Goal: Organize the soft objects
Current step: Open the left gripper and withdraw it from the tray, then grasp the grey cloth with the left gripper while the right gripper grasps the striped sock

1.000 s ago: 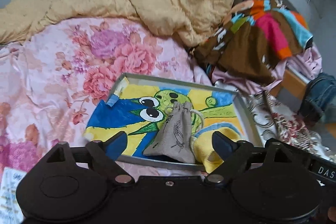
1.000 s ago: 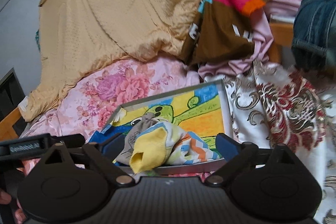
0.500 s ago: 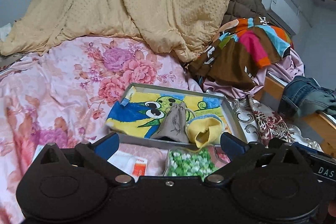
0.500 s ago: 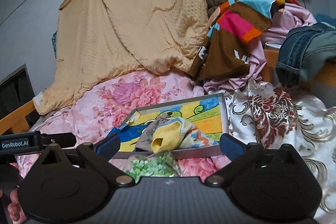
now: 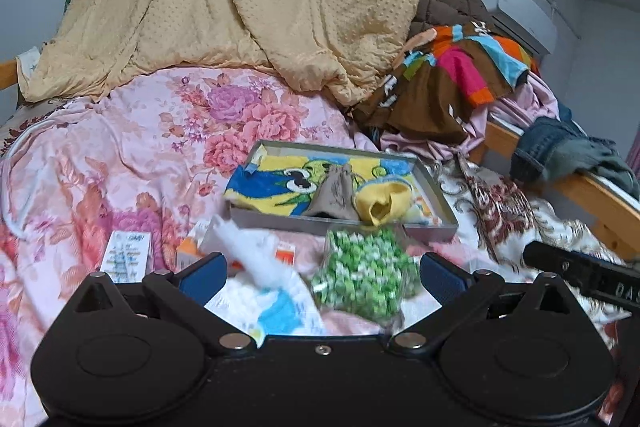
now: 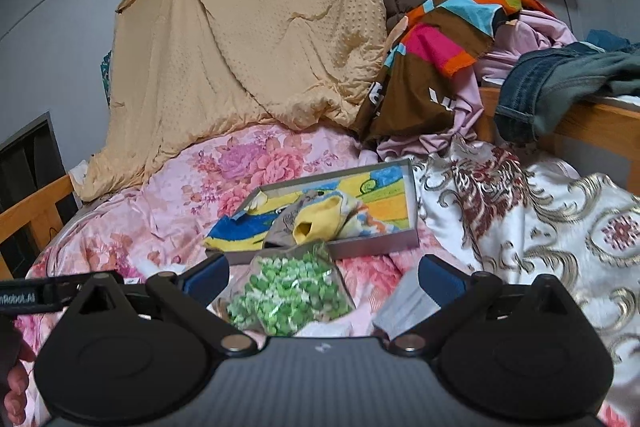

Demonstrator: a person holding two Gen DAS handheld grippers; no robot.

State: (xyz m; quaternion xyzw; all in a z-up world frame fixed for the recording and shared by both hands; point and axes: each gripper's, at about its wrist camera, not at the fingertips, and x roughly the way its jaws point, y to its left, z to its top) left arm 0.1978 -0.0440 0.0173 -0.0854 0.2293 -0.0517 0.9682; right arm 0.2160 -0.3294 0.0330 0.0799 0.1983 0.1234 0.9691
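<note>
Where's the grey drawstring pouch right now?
In both views the pouch lies inside the tray on the bed, at its near edge, touching the yellow cloth, just behind the green bag.

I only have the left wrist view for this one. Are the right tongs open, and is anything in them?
Observer: The right tongs stand open and grip nothing; the green bag lies just ahead of them.
Operator: Is anything near them that I can't see?
Observer: A grey folded thing lies by their right finger; I cannot tell whether they touch.
Operator: And off to the far left?
Observer: A dark framed panel stands beyond the wooden rail.
</note>
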